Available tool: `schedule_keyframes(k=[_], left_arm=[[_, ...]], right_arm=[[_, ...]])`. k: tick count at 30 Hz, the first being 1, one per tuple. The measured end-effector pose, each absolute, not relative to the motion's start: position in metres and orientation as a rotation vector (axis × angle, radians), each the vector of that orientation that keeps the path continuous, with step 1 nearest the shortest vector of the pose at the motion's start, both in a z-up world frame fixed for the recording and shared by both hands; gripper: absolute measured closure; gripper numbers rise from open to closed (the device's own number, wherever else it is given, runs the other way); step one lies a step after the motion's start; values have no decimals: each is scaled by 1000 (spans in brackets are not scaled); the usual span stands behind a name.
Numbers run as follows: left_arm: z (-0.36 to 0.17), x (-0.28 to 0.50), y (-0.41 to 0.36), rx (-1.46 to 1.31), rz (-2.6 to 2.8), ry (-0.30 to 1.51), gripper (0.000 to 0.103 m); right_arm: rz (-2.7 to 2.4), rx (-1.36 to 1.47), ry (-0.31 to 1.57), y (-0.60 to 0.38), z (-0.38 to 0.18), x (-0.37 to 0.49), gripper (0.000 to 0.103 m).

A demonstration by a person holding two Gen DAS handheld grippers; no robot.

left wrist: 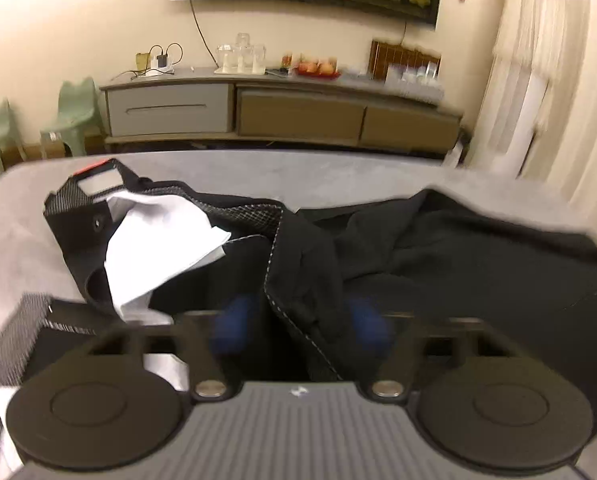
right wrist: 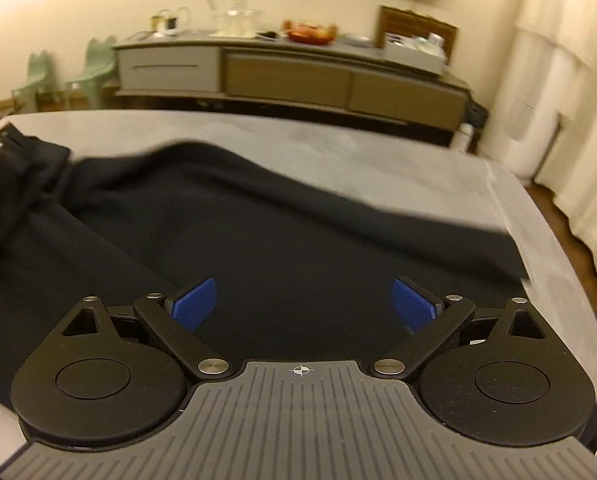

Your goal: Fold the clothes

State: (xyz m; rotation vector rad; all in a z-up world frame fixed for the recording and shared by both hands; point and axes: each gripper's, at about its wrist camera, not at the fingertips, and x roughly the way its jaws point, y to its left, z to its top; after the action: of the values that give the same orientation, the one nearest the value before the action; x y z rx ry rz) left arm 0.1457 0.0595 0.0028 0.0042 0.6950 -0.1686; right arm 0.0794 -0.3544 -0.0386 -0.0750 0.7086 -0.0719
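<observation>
Trousers (left wrist: 438, 248) — white pocket lining (left wrist: 154, 240) left-view only.

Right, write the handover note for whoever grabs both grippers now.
Left gripper: blurred blue pads apart, a stitched fold of the black garment between them; whether it is gripped cannot be told.
Right gripper: wide open over the same black cloth, holding nothing.
The garment lies rumpled on the grey table, white pocket lining and waistband turned out at the left.
Done: no neat fold visible.
Left: flatten it, tuck the lining in, fold.
</observation>
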Motion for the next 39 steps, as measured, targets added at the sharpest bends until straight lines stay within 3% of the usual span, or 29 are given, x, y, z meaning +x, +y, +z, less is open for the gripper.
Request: schedule_keyframes(k=[4, 6, 9, 11, 14, 15, 20, 25, 28, 29, 31, 32, 35, 39], left_arm=[[59, 150, 184, -284, 164, 594, 98], [69, 142, 253, -450, 329, 583, 98], [45, 128, 310, -588, 383, 705, 91], [45, 121, 304, -565, 342, 718, 82], [60, 112, 271, -407, 310, 674, 55], [64, 110, 261, -362, 306, 663, 53], [64, 115, 221, -256, 185, 689, 52], [31, 135, 197, -109, 56, 820, 48], [0, 155, 202, -21, 117, 891, 49], [-9, 161, 208, 0, 166, 908, 54], [-24, 176, 228, 29, 348, 939, 58], [-28, 180, 240, 27, 421, 938, 46], [-18, 175, 279, -108, 558, 903, 55], [21, 146, 303, -305, 486, 790, 48]], right_arm=[[-132, 61, 826, -381, -57, 91, 17], [-82, 82, 799, -389, -52, 96, 9], [-76, 32, 821, -398, -53, 105, 9], [-80, 28, 851, -407, -56, 111, 9], [-79, 27, 838, -412, -48, 116, 9], [-82, 31, 823, -409, -46, 119, 8], [-153, 57, 766, -432, -33, 124, 4], [-277, 83, 768, -469, -43, 141, 5], [-257, 84, 834, -486, -61, 161, 18], [-252, 92, 857, -492, -67, 166, 25], [-262, 97, 882, -503, -76, 172, 16], [-288, 105, 881, -511, -77, 174, 16], [-414, 47, 873, -523, -76, 173, 17], [-446, -53, 791, -522, -55, 161, 23]])
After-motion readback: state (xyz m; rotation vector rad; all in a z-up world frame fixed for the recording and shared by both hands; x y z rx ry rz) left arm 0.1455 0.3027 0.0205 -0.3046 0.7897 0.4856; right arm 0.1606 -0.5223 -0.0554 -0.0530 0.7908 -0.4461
